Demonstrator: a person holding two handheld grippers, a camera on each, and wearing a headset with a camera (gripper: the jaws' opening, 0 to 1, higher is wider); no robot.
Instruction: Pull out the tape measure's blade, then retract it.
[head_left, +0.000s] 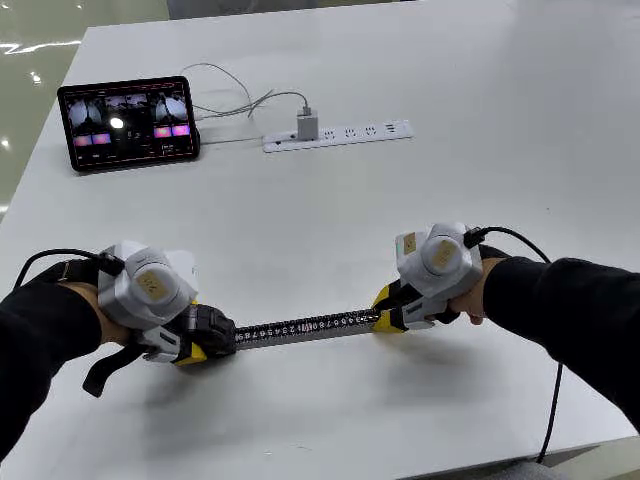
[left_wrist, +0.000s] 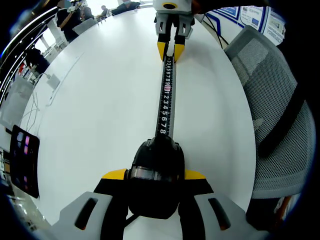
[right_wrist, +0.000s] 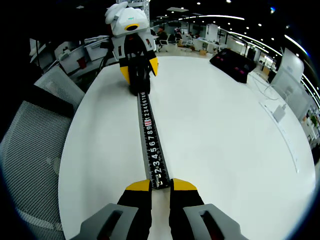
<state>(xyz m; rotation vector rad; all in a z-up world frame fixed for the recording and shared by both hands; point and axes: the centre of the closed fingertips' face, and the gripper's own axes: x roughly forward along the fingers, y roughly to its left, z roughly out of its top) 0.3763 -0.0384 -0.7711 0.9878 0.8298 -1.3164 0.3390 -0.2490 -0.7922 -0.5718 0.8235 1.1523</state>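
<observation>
The left gripper (left_wrist: 155, 175) is clamped on the black tape measure case (left_wrist: 156, 155), which sits at 7 o'clock on the table (head_left: 300, 220) in the head view. The blade (left_wrist: 165, 100) runs out toward 12 o'clock in the left gripper view, with white digits 1 to 8 legible. The right gripper (right_wrist: 160, 186) pinches the blade's tip beside the 2. A tablet (head_left: 127, 122) sits at 11 o'clock and a power strip (head_left: 340, 133) at 12.
</observation>
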